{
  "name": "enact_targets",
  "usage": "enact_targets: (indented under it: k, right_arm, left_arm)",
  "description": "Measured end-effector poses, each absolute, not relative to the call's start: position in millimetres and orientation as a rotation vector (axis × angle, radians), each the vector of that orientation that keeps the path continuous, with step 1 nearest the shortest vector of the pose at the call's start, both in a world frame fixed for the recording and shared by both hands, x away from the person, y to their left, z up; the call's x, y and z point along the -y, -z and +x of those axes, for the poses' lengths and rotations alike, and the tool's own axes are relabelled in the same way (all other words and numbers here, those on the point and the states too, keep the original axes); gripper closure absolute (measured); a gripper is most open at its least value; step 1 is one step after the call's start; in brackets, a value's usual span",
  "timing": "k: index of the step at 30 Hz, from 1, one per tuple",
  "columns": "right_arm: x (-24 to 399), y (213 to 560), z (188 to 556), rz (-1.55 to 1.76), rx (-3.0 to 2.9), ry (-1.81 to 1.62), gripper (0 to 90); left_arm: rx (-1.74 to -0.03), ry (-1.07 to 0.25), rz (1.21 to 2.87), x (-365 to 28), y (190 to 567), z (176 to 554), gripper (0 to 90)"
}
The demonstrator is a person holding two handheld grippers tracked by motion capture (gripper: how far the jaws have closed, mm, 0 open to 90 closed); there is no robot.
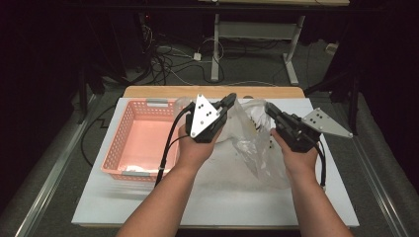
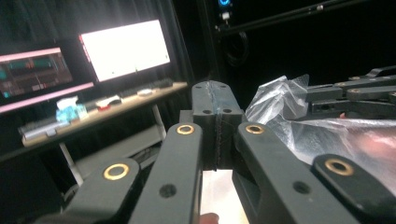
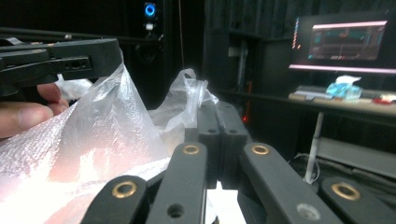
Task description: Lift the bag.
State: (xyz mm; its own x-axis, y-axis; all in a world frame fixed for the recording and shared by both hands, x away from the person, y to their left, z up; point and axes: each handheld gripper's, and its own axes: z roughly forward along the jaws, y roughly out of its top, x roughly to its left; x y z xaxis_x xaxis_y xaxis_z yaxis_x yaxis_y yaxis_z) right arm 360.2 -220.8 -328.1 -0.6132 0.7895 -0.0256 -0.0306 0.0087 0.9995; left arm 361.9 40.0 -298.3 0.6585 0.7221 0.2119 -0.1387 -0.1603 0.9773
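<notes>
2 raised grippers, left (image 1: 228, 101) and right (image 1: 271, 109), pinch a clear plastic bag (image 1: 252, 143) (fingers closed).

We see the crumpled clear plastic bag (image 1: 249, 143) hanging between both grippers, blocking the table's middle. The pink slotted plastic basket (image 1: 129, 143) bars the left. The near strip of the white tabletop (image 1: 222, 207) lies free for passage.

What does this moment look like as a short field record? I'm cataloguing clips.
setting: white table
left gripper: shut, pinching the bag's edge
right gripper: shut, pinching the bag's other edge
bag: clear plastic, held up between both grippers, lower part draping to the table
basket: pink, left of the bag, something white lying in its near corner
background: lit screens and a desk
</notes>
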Motion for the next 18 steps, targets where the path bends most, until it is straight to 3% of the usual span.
enact_targets:
  k: [10,18]
  right_arm:
    - [231,270,375,0.766,-1.533,-1.664,90.0]
    - [241,265,385,0.803,-1.504,-1.625,90.0]
  left_arm:
    - [-0.463,-0.866,1.485,-29,238,386,88.8]
    - [-0.497,-0.851,1.53,-19,247,403,88.6]
